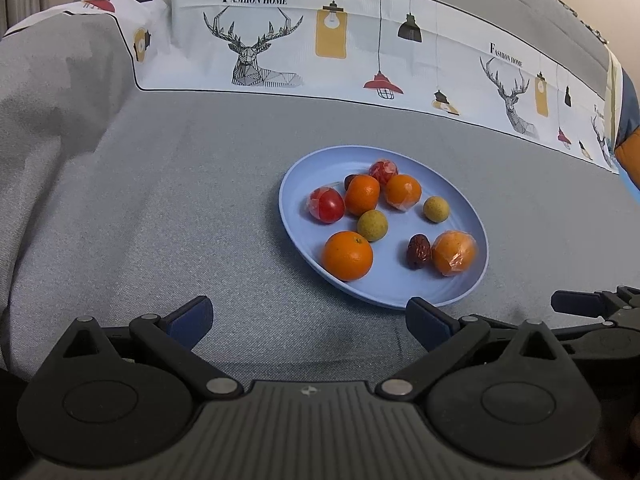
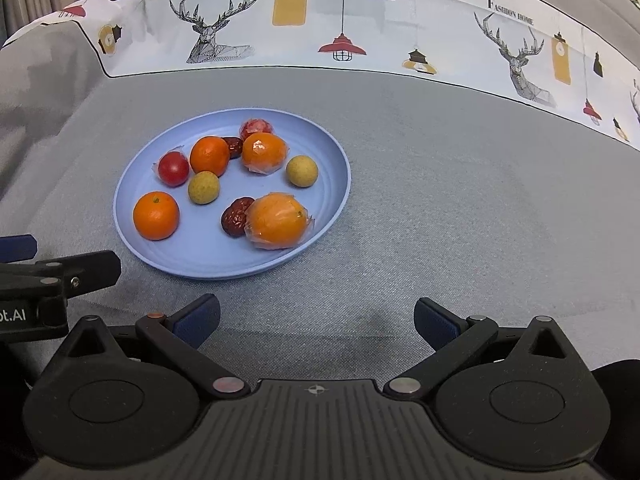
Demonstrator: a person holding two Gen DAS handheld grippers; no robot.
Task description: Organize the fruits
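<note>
A blue plate point(image 1: 304, 240) point(image 2: 132, 240) on the grey cloth holds several fruits: a bare orange point(image 1: 347, 256) point(image 2: 156, 215), a wrapped orange point(image 1: 454, 253) point(image 2: 277, 222), two more oranges, two red tomatoes, two yellow-green round fruits and two dark red dates point(image 1: 418, 251) point(image 2: 236, 217). My left gripper point(image 1: 308, 320) is open and empty, just short of the plate's near rim. My right gripper point(image 2: 316, 320) is open and empty, to the right of and below the plate. Each gripper's fingers show at the edge of the other's view.
A white band printed with deer point(image 1: 248, 56) and lamps runs across the far side of the cloth. Grey fabric point(image 1: 60, 120) rises in folds at the left. Grey cloth point(image 2: 480, 200) stretches to the right of the plate.
</note>
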